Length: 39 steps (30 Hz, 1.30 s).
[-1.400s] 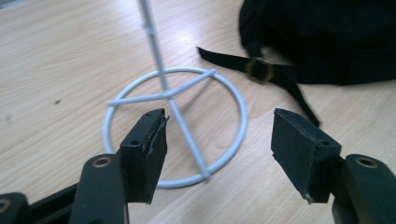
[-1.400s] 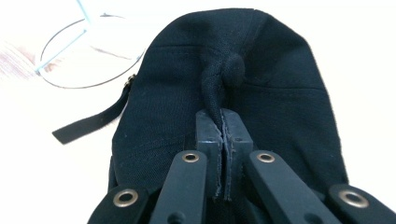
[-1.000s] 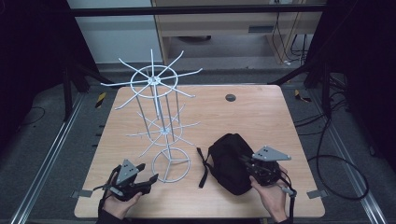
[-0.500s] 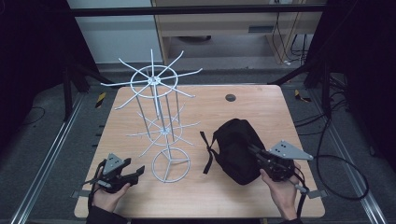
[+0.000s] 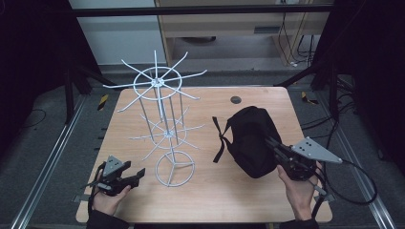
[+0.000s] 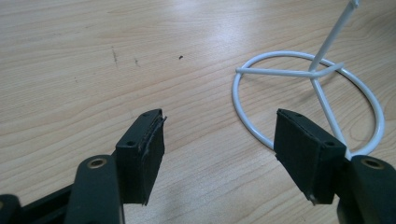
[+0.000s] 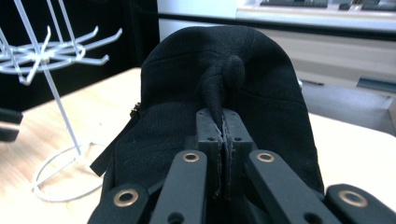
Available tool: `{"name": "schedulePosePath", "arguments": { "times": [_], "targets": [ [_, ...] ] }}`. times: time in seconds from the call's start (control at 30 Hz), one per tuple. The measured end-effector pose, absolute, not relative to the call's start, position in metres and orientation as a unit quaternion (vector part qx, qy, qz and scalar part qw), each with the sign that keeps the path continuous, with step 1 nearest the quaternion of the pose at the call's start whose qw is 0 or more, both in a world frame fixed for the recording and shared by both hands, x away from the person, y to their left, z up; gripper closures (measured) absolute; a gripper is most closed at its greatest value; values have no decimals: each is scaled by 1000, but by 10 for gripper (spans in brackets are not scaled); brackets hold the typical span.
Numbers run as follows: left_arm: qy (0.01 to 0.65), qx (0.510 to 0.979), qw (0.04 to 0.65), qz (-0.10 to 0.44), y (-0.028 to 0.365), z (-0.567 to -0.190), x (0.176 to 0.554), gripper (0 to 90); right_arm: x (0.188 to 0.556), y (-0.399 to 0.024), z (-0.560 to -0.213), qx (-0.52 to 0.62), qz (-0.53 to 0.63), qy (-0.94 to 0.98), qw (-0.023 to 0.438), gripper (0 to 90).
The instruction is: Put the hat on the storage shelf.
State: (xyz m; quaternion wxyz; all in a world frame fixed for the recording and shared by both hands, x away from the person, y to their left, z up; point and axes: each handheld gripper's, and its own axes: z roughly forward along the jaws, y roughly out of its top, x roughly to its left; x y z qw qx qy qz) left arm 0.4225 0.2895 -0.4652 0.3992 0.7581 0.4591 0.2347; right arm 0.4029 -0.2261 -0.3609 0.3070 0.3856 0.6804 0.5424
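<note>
A black fabric bag (image 5: 250, 138) sits at the right of the wooden table (image 5: 215, 200), its strap (image 5: 219, 140) hanging down its left side. My right gripper (image 5: 276, 144) is shut on a pinch of the bag's fabric (image 7: 219, 93), which rises in a fold from between the jaws. A white wire display stand (image 5: 165, 119) with hooked arms stands left of centre on a ring base (image 5: 175, 168). My left gripper (image 5: 138, 175) rests low at the front left, open, nothing between its pads (image 6: 152, 149). The ring base (image 6: 308, 93) lies just ahead of its jaws.
A small dark round disc (image 5: 235, 99) sits in the table near the far edge. Metal rails (image 5: 43, 162) run along the floor on both sides. A cable (image 5: 353, 186) trails from the right gripper off the table's right edge.
The right gripper has lifted and drawn the bag to the right and away from the stand. The left gripper slid back to the left, away from the ring base.
</note>
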Motion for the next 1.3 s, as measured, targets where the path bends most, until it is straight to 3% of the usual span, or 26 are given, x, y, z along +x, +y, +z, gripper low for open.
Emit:
{"name": "schedulePosePath", "arguments": {
  "times": [0.53,1.3],
  "targets": [
    [470,755,393,236,295,-467,426,321,392,-234,-321,359,609,617,346,883],
    [469,758,388,234,293,-469,426,318,378,-223,-280,303,683,566,348,882]
  ]
}}
